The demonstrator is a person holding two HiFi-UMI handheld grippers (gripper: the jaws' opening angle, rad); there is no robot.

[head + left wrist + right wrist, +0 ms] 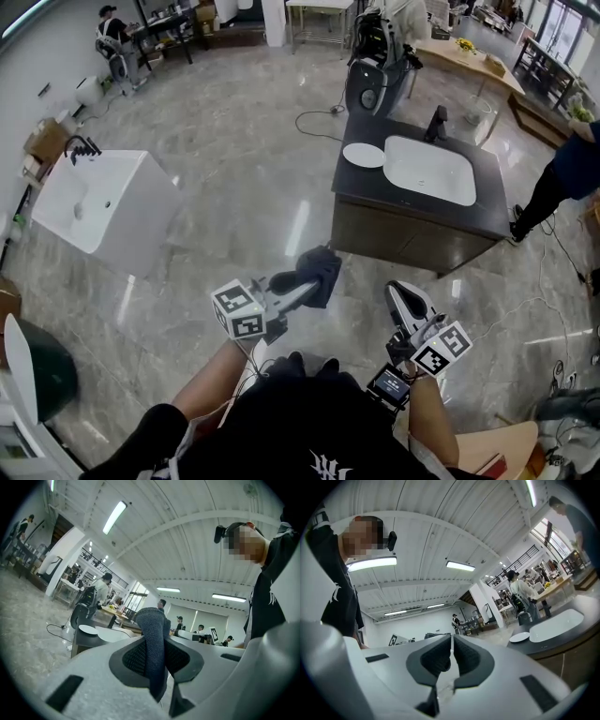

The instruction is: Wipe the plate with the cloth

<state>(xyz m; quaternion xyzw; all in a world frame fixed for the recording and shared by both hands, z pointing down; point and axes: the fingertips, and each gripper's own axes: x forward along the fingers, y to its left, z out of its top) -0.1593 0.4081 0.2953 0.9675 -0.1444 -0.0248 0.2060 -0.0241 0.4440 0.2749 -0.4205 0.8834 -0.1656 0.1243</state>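
**Cloth in my left claw, plate far off on the worktop**

Closest to me, my left claw (298,283) was clenched on the dark grey cloth (321,272). In the left gripper view the cloth (154,648) stood pinched between the two ribbed pads. A fold rose above them and a tail hung below. My right claw (405,302) was held beside it, a little apart and nearer my right side. In the right gripper view its jaws (451,660) were drawn together with only a thin slit between them, and nothing was in it. Both claws hung over the grey marble floor (253,187), touching no surface.

Farther out across the floor stood the dark worktop (361,186) with a white basin (429,169) sunk into it. A black tap (437,123) stood at the worktop's far edge. The white plate (364,155) lay flat at the worktop's left end, just beside the basin, and was well apart from both claws. It also showed in the left gripper view (88,629) and the right gripper view (519,637). Off to my left stood a separate white sink unit (94,202).
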